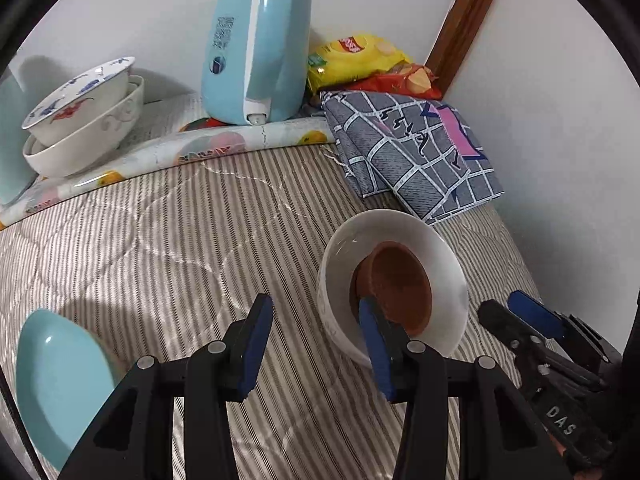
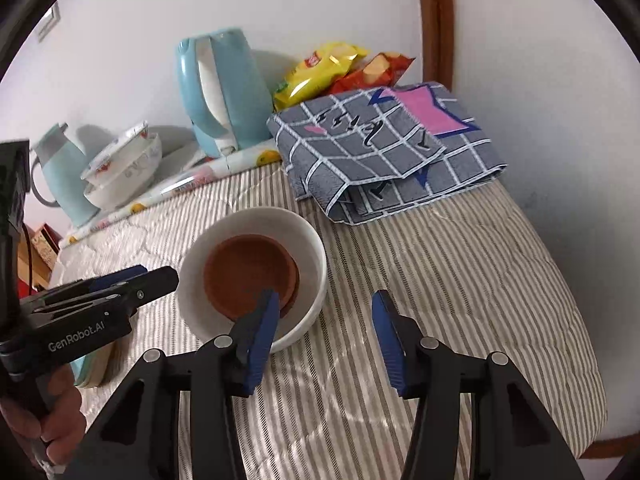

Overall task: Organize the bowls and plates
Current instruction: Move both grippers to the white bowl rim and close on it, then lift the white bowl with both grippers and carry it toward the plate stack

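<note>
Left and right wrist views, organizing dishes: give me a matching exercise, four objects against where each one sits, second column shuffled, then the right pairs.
Column one:
1. brown dish
2. painted bowl
3. kettle
4. teal plate

Column two:
A. standing at the back by the wall, beside the snack bags
B. lying inside the white bowl
C. at the near left edge of the striped cover
D. nested in another white bowl, far left

Pairs: 1-B, 2-D, 3-A, 4-C
</note>
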A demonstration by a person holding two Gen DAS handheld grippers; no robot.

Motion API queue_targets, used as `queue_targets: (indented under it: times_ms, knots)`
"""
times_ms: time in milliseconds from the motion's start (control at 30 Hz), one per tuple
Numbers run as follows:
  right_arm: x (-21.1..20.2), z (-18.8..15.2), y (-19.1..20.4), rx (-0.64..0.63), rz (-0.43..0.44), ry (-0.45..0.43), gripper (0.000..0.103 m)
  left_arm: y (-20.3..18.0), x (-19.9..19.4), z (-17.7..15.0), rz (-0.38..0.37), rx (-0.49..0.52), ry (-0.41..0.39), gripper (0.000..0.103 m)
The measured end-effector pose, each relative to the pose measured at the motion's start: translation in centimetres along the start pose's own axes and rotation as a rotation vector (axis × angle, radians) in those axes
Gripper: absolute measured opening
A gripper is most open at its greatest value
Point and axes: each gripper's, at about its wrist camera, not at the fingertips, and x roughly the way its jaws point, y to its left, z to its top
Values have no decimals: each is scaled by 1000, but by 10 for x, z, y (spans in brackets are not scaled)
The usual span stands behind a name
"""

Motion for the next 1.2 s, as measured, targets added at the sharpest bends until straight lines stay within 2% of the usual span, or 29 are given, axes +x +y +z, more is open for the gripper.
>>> queue_targets:
  times_ms: [200,333,567,1033,1200]
  knots:
    - [26,7,1,-38,-27,42,46,2,20,4,-5,-16,43,43]
    - [41,11,1,-41,-33,80,41,2,32,6,14,-6,63,43]
    - [57,15,1,-55,-105,127,39,3,46,8,32,3,86,43]
    - [72,18,0,-58,-92,167,39,8,66,6,10,2,112,43]
    - [75,19,0,-51,-81,164,39,8,68,6,-18,-4,106,33]
